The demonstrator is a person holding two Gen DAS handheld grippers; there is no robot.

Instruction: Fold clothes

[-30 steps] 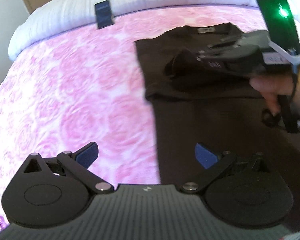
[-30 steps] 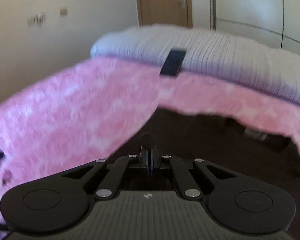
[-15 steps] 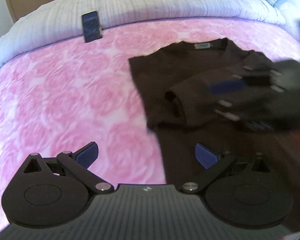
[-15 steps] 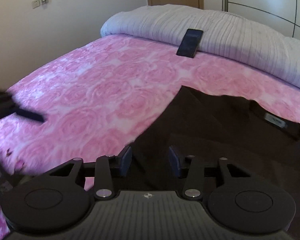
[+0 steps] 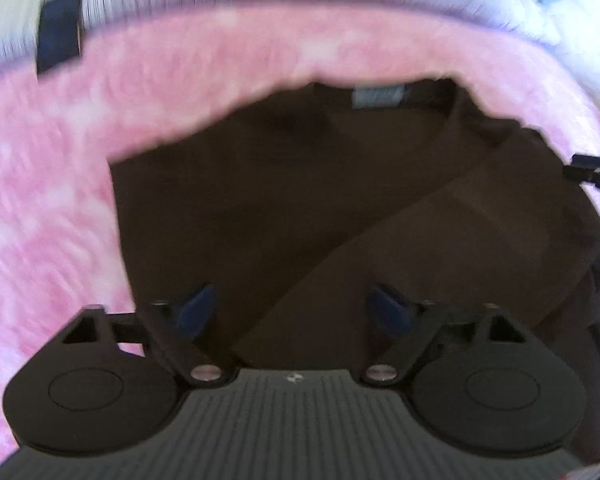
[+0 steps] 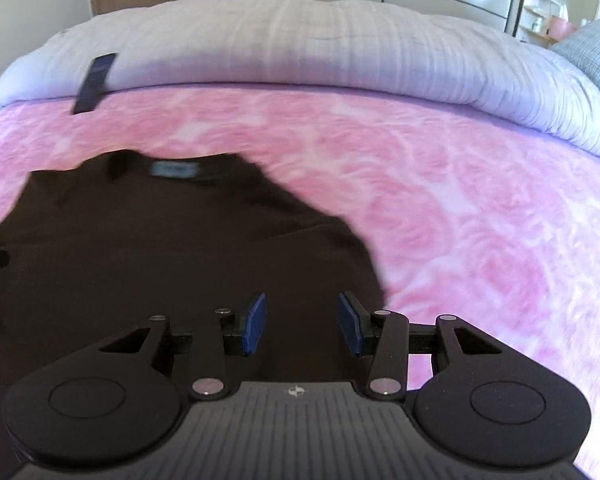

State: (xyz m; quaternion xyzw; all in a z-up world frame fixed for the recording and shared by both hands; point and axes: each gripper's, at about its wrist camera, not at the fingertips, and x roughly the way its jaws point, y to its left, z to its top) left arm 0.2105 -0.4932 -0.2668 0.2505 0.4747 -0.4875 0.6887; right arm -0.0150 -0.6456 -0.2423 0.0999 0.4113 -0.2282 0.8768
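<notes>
Left gripper (image 5: 290,312): jaws stood wide, nothing between them, hovering over the shirt (image 5: 300,200). Left finger (image 5: 194,312) sat just inside the shirt's left edge, right finger (image 5: 390,312) over the folded-in panel. View was blurred, so height above the cloth could not be judged.

Right gripper (image 6: 302,324): jaws stood moderately open, empty, over the shirt's (image 6: 160,248) right side, with the right edge of the cloth just beyond the right finger (image 6: 350,324).

Shirt: dark brown, lay flat on the pink blanket (image 6: 460,200), collar and label (image 5: 378,96) pointing away from both grippers, toward the white duvet (image 6: 300,40). Its long axis ran straight out from the jaws, hem end nearest and hidden beneath the gripper bodies. In the left view a sleeve or side panel (image 5: 440,240) lay folded diagonally across the body, its edge running from near the left gripper up to the right.

Judgement: side folds appeared done or nearly so; a lengthwise fold, hem to collar, looked the likely next step. Both grippers sat at the hem end, the left nearer the left edge, the right nearer the right edge, so each was placed for its own corner. The corners themselves could not be seen.

Beyond: a dark phone (image 6: 96,80) lay on the duvet's fold, well apart from the shirt. A pillow (image 6: 596,60) lay at far right.
</notes>
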